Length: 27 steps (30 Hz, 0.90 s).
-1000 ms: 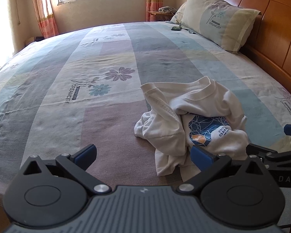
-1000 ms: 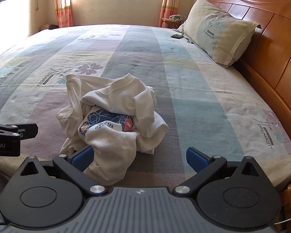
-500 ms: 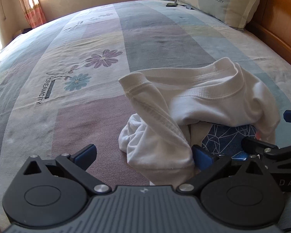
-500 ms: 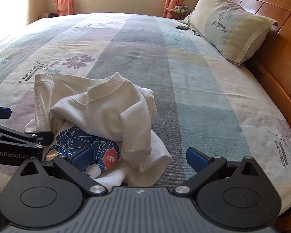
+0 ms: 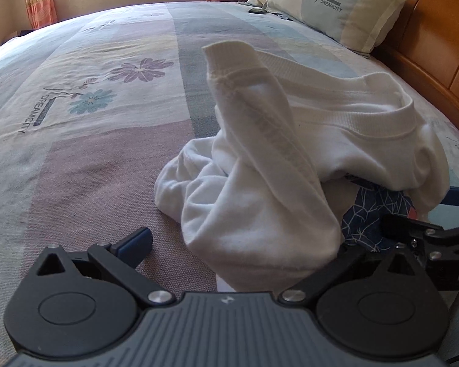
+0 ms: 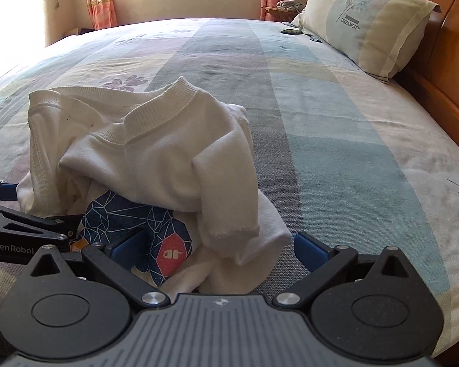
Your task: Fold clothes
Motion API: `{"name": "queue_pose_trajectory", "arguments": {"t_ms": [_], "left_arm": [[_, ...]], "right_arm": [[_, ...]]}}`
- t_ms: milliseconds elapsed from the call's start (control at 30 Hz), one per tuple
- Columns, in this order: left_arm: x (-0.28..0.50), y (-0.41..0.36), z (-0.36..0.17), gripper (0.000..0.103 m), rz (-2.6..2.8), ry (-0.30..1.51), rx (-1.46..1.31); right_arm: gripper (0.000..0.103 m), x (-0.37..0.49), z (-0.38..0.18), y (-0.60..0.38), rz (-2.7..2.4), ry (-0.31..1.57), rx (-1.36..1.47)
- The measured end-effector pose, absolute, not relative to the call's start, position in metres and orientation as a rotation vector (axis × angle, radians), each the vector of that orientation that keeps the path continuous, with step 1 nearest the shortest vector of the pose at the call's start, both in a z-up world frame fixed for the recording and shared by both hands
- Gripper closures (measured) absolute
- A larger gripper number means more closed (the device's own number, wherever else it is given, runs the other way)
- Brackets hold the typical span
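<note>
A crumpled white sweatshirt [image 5: 306, 140] with a dark blue and red print [image 6: 143, 223] lies bunched on the patchwork bed sheet [image 5: 91, 159]. My left gripper [image 5: 238, 244] is open, its jaws straddling the near white fold; its right fingertip is hidden behind the cloth. In the right wrist view the right gripper [image 6: 220, 250] is open around the sweatshirt's [image 6: 168, 153] near edge, the left fingertip resting by the print. Each gripper shows at the edge of the other's view, the right gripper [image 5: 437, 220] at the right and the left gripper [image 6: 24, 229] at the left.
A large pillow [image 6: 370, 24] leans on the wooden headboard [image 6: 443, 61] at the right. A small dark phone [image 6: 291, 31] lies near the pillow. Curtains [image 6: 99, 0] and a window are beyond the bed's far edge. Open sheet stretches left of the sweatshirt.
Both grippers have moved forward and lower towards the sweatshirt; it now fills much more of each view and lies between their open jaws.
</note>
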<state>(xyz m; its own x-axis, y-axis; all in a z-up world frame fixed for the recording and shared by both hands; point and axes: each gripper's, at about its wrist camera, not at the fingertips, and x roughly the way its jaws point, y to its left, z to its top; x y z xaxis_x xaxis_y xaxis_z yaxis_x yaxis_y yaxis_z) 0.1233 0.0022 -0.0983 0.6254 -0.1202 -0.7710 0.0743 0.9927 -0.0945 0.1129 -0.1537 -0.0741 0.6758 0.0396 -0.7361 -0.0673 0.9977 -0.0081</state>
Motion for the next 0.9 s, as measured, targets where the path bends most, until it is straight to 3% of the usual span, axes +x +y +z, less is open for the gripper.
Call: {"name": "queue_pose_trajectory", "arguments": {"t_ms": [300,533,900], "left_arm": [[0.117,-0.002,-0.087,0.0,-0.1,0.85,0.031],[0.112,0.01,-0.058,0.001,-0.032,0.745,0.068],[0.116,0.048,-0.057,0.002,0.053,0.76,0.109]], "right_arm": [[0.0,0.113,-0.087,-0.182,0.084,0.866,0.19],[0.0,0.097,-0.071,-0.179,0.084,0.798,0.097],[0.0,0.081,-0.039,-0.174,0.05,0.699,-0.03]]}}
